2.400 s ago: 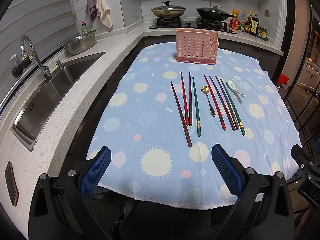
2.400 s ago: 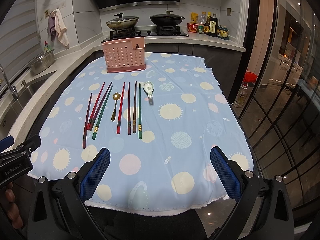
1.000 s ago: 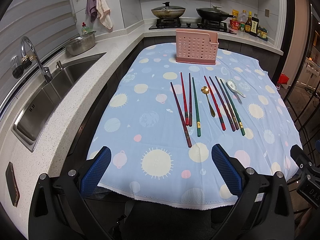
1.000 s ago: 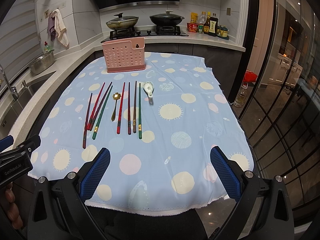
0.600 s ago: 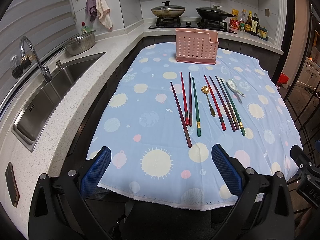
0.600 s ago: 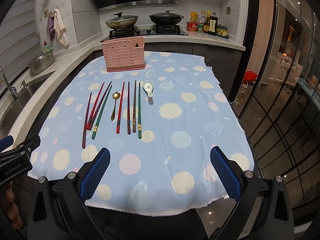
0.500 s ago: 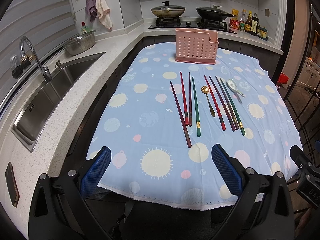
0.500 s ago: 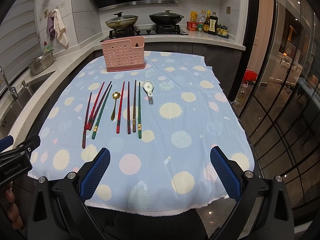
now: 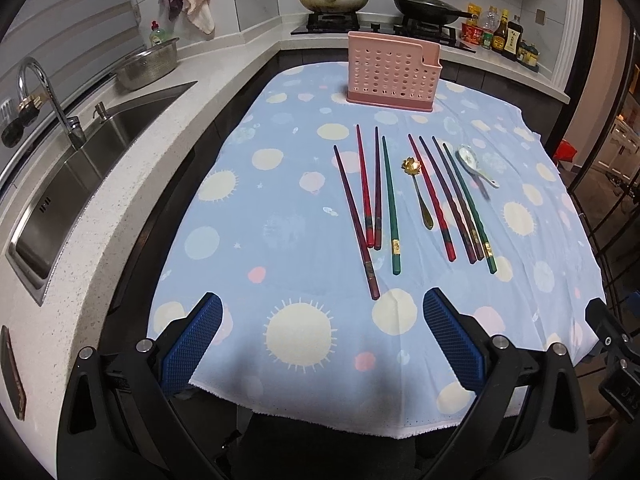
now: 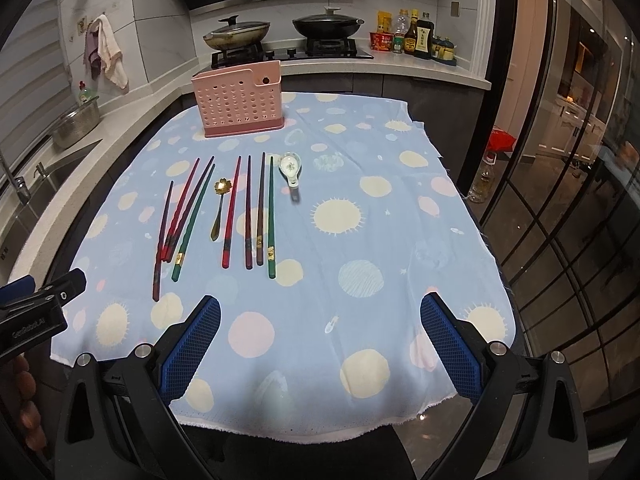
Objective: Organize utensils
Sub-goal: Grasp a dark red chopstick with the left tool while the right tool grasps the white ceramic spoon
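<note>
Left wrist view shows your left gripper and right gripper both spread wide, empty, at the table's near edge. Chopsticks lie ahead before the rack: light, stiff, probably slick, so pinch near the thick ends. The ceramic spoon looks fragile.

Pink perforated holder: upright, empty from what shows. Before it, flat on the cloth: four chopsticks, red, purple, green; gold flower-bowl spoon; four more chopsticks; white ceramic spoon, rightmost.
</note>
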